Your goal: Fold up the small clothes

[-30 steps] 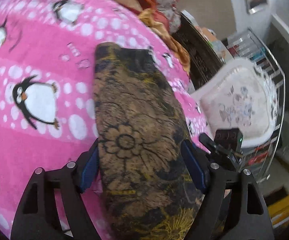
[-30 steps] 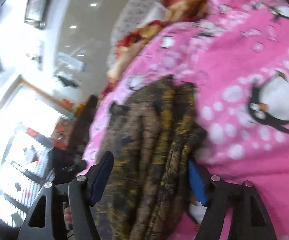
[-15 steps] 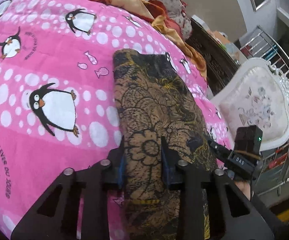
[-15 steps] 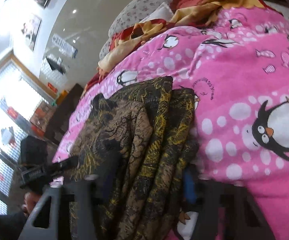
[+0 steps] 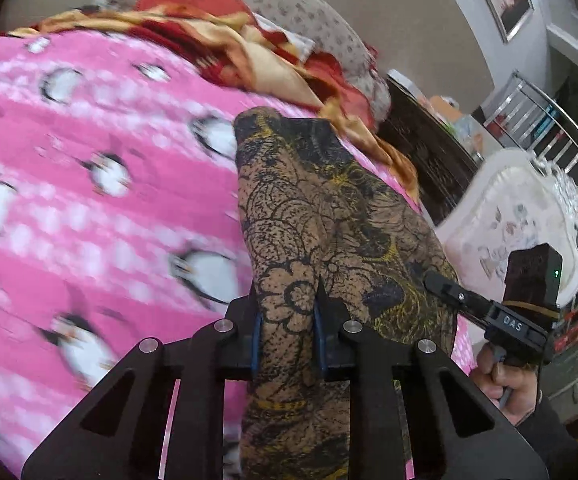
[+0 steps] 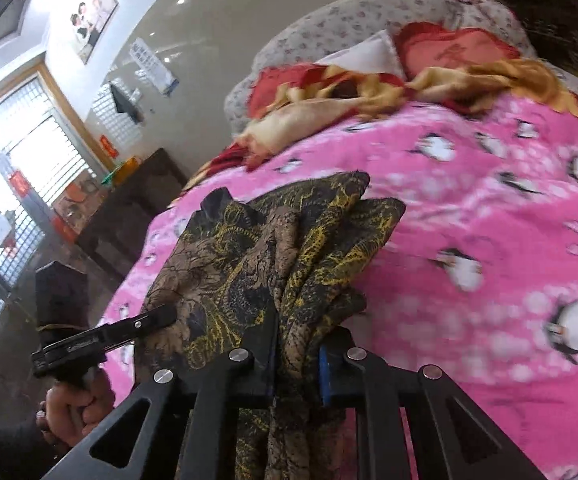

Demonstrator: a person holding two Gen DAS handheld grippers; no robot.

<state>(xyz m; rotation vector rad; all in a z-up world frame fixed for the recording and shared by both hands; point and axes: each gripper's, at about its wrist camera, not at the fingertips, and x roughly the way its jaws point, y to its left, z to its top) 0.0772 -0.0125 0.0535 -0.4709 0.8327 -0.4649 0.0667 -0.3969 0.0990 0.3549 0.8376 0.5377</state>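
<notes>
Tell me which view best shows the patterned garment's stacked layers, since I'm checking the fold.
The right wrist view: the brown patterned garment shows several layered edges fanned at its far end. The left wrist view shows only its smooth top face, layers hidden.

The garment (image 5: 329, 232) you hold is thin, matt woven cloth, printed brown, black and yellow, creased into soft folds. Under it, your pink penguin blanket (image 5: 89, 200) looks fleecy and matt. At the top of the frame the red and gold cloth (image 5: 249, 44) has a slight satin sheen. Your left gripper (image 5: 287, 332) is matt black plastic with bright metal pins and blue rubbery pads; your right gripper (image 6: 295, 364) is the same. At right, the rack (image 5: 561, 128) is glossy chromed metal.
</notes>
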